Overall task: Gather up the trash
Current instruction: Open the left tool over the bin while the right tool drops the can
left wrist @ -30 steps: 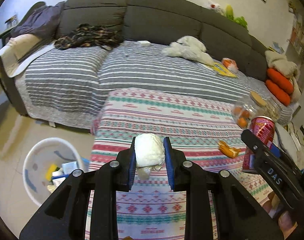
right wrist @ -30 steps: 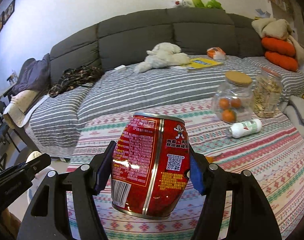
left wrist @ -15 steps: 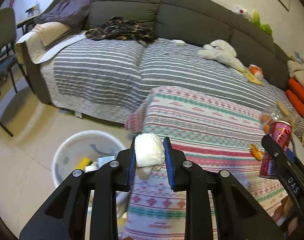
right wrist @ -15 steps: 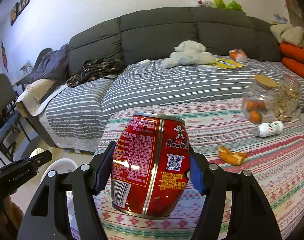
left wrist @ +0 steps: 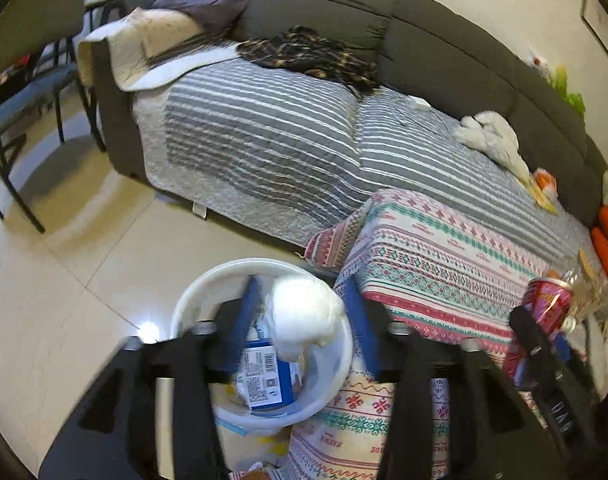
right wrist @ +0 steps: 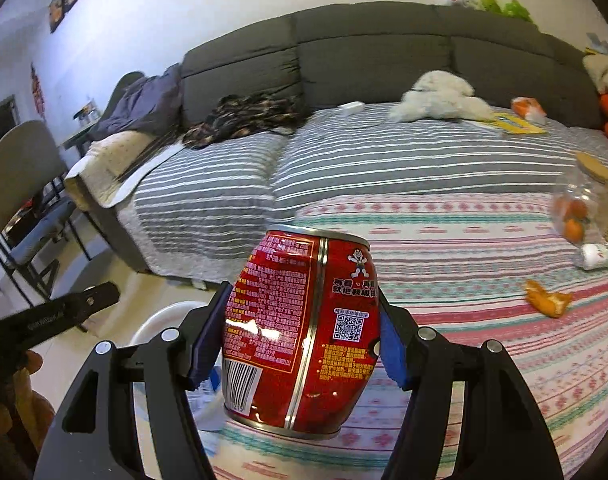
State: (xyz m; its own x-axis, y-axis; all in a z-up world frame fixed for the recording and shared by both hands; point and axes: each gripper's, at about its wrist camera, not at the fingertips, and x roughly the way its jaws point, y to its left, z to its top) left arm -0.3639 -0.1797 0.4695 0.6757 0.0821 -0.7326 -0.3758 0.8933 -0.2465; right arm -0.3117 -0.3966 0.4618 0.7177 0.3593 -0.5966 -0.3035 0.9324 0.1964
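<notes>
My left gripper [left wrist: 301,320] is open above a white trash bin [left wrist: 207,292] on the floor. A crumpled white tissue ball [left wrist: 304,316] sits between the spread fingers, over the bin's mouth, free of both pads. The bin holds a blue carton [left wrist: 263,376] and other scraps. My right gripper [right wrist: 299,340] is shut on a red drink can [right wrist: 304,332], held upright above the table's left end; the can also shows in the left wrist view [left wrist: 548,304]. An orange peel [right wrist: 548,300] lies on the patterned tablecloth [right wrist: 484,240].
A grey sofa with a striped cover [left wrist: 283,132] runs behind the table. Jars [right wrist: 576,208] and a small white bottle [right wrist: 596,256] stand at the table's right. A chair [left wrist: 27,80] stands at the left on the tiled floor. The bin's rim shows in the right wrist view [right wrist: 159,318].
My left gripper swung left from over the table to above the bin and opened, letting go of the tissue ball. My right gripper followed leftward, still holding the can.
</notes>
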